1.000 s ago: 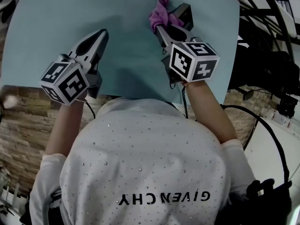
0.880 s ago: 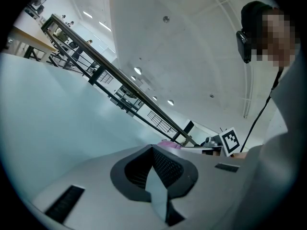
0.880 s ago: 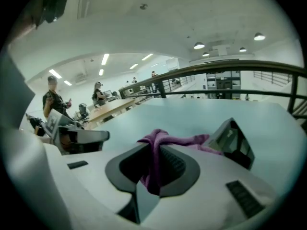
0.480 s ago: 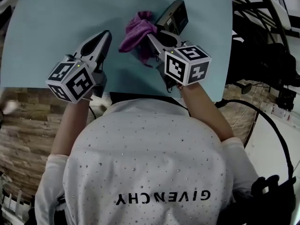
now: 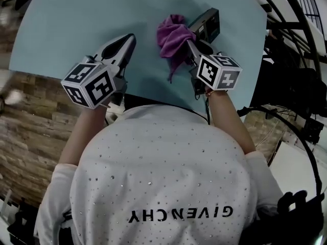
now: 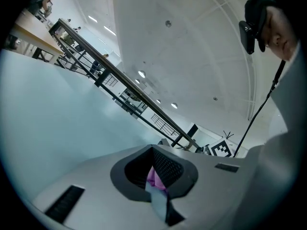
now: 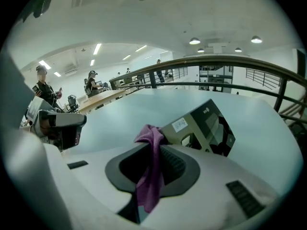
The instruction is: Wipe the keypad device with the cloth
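I see a white short-sleeved top dotted with tiny studs, with black lettering across it. The left hand-held gripper and right hand-held gripper are grey, each with a black-and-white marker cube. A thin black cable hangs off the right one.

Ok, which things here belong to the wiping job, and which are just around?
Part of the job:
purple cloth, clamped in the right gripper
keypad device, on the table beside the cloth

Not part of it:
left gripper, shut on nothing, off to the side
railing and people in the background
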Tool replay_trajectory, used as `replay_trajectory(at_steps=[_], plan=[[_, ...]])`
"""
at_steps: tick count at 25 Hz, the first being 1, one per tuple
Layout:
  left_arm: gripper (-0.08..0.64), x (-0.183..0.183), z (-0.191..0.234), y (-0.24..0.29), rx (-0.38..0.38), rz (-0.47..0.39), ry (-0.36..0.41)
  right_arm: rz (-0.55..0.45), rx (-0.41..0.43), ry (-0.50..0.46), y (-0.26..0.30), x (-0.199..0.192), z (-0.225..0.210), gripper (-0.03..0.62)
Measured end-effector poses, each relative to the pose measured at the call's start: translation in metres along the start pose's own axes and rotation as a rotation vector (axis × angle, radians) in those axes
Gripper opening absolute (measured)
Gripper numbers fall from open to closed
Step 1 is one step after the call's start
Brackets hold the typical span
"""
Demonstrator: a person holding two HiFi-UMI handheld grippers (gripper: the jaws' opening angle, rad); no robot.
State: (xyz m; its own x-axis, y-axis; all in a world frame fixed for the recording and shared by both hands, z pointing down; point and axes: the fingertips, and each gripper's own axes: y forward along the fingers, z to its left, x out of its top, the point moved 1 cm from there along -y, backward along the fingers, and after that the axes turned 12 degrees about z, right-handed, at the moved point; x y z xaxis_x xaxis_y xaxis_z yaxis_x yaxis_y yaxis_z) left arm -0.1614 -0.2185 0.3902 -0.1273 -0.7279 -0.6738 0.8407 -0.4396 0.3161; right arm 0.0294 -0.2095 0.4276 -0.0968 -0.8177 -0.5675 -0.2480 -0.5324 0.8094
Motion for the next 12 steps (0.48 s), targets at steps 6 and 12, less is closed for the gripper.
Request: replay_trajectory(at_steps=[6,12], plan=[[0.000,0.007,-0.013,-0.012,0.023,-0.008,0.047,0.000,0.011,0.026,-0.008,-0.017,-0.007,0.058],[0.000,0.028,-0.032,-0.015,0.004,-0.041,0.086,0.056,0.008,-0.004,-0.001,-0.038,-0.011,0.058]])
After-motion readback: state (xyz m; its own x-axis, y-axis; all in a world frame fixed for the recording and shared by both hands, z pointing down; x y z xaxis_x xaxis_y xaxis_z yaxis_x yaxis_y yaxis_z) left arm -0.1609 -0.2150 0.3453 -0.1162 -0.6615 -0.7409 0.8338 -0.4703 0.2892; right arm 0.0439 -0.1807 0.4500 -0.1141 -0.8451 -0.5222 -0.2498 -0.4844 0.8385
